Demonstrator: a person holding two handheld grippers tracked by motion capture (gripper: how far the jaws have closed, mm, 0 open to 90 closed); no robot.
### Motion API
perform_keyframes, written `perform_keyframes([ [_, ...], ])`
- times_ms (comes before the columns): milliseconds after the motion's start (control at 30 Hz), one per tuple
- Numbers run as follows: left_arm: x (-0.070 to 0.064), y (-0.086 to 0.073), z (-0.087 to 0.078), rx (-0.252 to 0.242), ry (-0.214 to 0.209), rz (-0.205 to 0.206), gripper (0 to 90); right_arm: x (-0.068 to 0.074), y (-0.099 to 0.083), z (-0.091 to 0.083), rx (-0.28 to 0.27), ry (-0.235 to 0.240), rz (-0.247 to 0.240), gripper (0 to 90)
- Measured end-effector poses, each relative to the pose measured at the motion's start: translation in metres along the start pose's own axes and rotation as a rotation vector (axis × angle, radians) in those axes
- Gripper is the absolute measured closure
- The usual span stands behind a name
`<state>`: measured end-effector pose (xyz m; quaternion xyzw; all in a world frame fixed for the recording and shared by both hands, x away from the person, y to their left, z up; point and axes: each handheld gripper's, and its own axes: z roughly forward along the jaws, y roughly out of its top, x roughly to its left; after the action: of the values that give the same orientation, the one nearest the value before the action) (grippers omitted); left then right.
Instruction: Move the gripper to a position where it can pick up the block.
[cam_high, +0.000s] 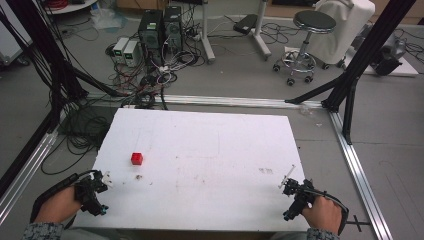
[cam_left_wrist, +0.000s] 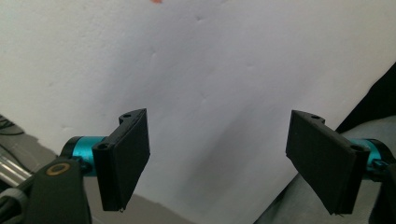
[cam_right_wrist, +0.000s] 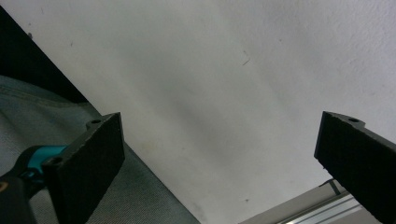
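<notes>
I can read no label or writing on anything here; the small marks on the board are too faint to make out. The red cube (cam_high: 137, 158) sits alone on the white table (cam_high: 220, 130), left of centre and about midway between the far and near edges. In my left gripper view a sliver of red (cam_left_wrist: 157, 1) shows at the very top edge, well ahead of the jaws.

My left gripper (cam_high: 106, 176) is at the near left corner, nearer me than the cube and to its left, clearly apart from it. Its jaws stand wide apart with only bare white surface between them. My right gripper (cam_high: 286, 184) is at the near right corner, far across the board from the cube, its jaws likewise spread wide and gripping nothing.

A small dark smudge (cam_high: 138, 176) lies on the board between the cube and the left gripper. From the cube rightward the white surface is bare. Black frame struts (cam_high: 350, 75) rise beyond the right corner, aluminium rails (cam_high: 360, 170) run along the floor beside the board, and cables (cam_high: 80, 130) pile by the far left edge.
</notes>
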<state>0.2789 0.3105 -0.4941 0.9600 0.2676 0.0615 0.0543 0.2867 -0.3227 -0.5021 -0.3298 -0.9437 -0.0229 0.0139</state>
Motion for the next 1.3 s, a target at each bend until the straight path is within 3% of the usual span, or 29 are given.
perform_keyframes([
  [100, 0.006, -0.002, -0.002, 0.007, 0.006, 0.043, 21.7, 0.000, 0.001, 0.000, 0.000, 0.003, -0.004, 1.1],
  [200, 0.010, -0.003, -0.003, 0.002, 0.009, 0.062, 21.7, 0.000, 0.001, 0.000, 0.002, 0.004, -0.007, 1.1],
  [233, 0.013, -0.002, -0.004, 0.002, 0.010, 0.097, 21.7, 0.000, 0.002, 0.000, 0.000, 0.006, -0.009, 1.1],
  [267, 0.013, -0.002, -0.004, 0.002, 0.010, 0.097, 21.7, 0.000, 0.002, 0.000, 0.000, 0.006, -0.009, 1.1],
  [300, 0.016, -0.002, -0.005, 0.000, 0.014, 0.128, 21.7, 0.000, 0.002, 0.000, -0.001, 0.005, -0.011, 1.1],
  [467, 0.022, 0.001, -0.004, 0.002, 0.012, 0.161, 21.7, 0.001, 0.001, -0.001, -0.005, 0.003, -0.011, 1.1],
  [667, 0.033, 0.009, -0.005, 0.013, 0.010, 0.218, 21.7, -0.001, -0.001, -0.001, -0.011, 0.004, -0.004, 1.1],
  [700, 0.036, 0.013, -0.006, 0.013, 0.013, 0.247, 21.6, -0.001, -0.001, -0.001, -0.011, 0.006, -0.006, 1.1],
  [833, 0.044, 0.019, -0.010, 0.034, 0.008, 0.294, 21.6, 0.000, -0.001, -0.001, -0.014, 0.002, -0.005, 1.1],
  [1300, 0.068, 0.044, -0.022, 0.071, 0.005, 0.381, 21.6, 0.000, 0.000, -0.001, -0.018, 0.007, -0.008, 1.1],
])
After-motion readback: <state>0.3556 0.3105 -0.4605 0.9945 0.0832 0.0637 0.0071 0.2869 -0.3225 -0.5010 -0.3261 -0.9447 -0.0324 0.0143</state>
